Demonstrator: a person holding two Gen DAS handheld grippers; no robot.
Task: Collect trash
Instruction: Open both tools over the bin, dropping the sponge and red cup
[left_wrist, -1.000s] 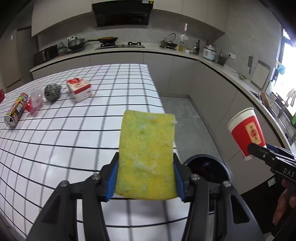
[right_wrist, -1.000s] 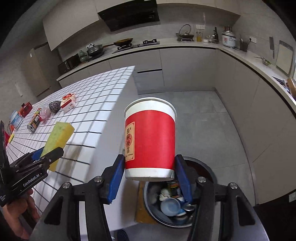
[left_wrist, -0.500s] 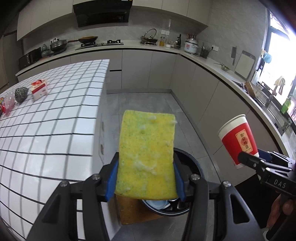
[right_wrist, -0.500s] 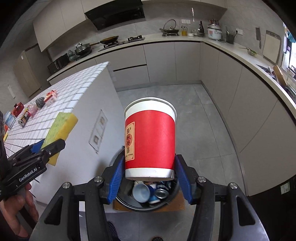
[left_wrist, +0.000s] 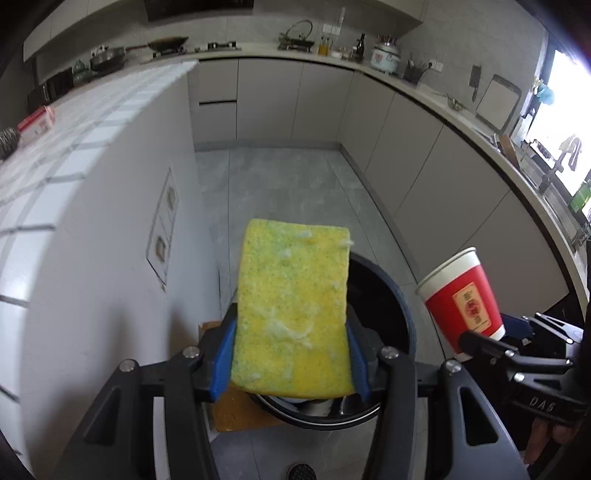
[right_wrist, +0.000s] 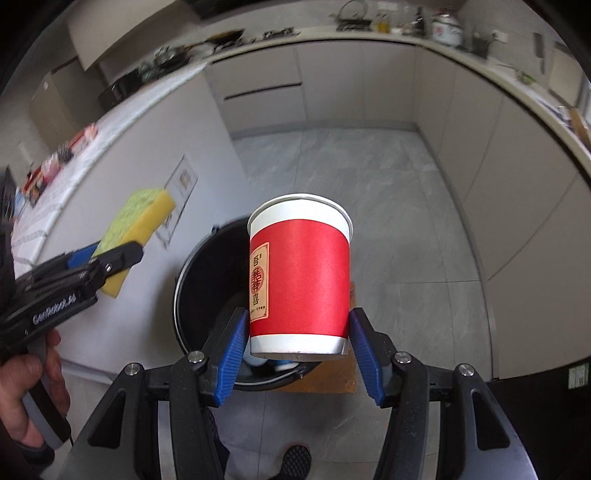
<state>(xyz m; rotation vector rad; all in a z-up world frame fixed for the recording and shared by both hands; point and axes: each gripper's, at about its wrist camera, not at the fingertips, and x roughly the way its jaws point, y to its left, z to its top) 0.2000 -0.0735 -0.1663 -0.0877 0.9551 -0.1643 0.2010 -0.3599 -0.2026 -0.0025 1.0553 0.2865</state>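
Observation:
My left gripper is shut on a yellow-green sponge and holds it above the near rim of a round black trash bin on the floor. My right gripper is shut on a red and white paper cup, held upright over the same bin, which holds several discarded items. The cup also shows at the right of the left wrist view, and the sponge at the left of the right wrist view.
The white tiled island stands left of the bin, with a red box and other items on top. Grey cabinets and a cluttered counter wrap the back and right. A brown board lies under the bin.
Both grippers have moved off the island and down toward the bin, each still gripping its item. The bin now sits closer and directly below them.

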